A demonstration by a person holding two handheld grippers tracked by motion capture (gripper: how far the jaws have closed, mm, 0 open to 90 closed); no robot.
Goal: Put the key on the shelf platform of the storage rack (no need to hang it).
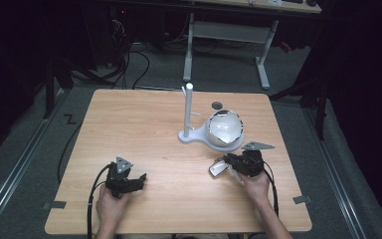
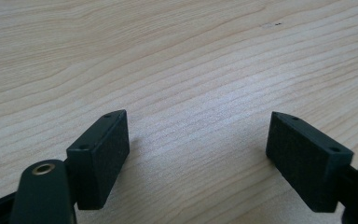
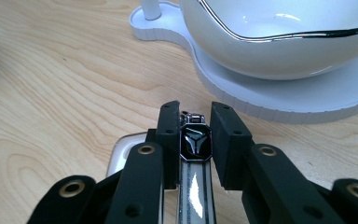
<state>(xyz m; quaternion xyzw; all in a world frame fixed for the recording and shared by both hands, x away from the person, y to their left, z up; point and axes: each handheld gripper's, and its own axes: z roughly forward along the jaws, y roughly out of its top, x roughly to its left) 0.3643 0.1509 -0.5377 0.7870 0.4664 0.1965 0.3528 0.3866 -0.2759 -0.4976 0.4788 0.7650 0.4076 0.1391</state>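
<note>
My right gripper (image 1: 235, 162) (image 3: 195, 111) is shut on a thin shiny metal handle (image 3: 195, 142) with a black faceted end. The handle stands edge-on between the pads. A silver rounded piece (image 1: 219, 168) (image 3: 123, 151) lies to the left of the jaws; whether it belongs to the handle I cannot tell. Just beyond sits a white bowl (image 1: 225, 127) (image 3: 279, 42) with a silver rim, resting on a white stand (image 1: 189, 135) (image 3: 279, 100) that has an upright post (image 1: 189, 107). My left gripper (image 1: 138, 179) (image 2: 198, 119) rests open on the wood at the near left, with nothing between its fingers.
The wooden table (image 1: 139, 124) carries a small dark disc (image 1: 217, 105) behind the bowl. Tape marks sit at its near corners (image 1: 302, 199). Cables (image 1: 129, 64) and a white desk frame (image 1: 229, 40) stand on the floor beyond the far edge.
</note>
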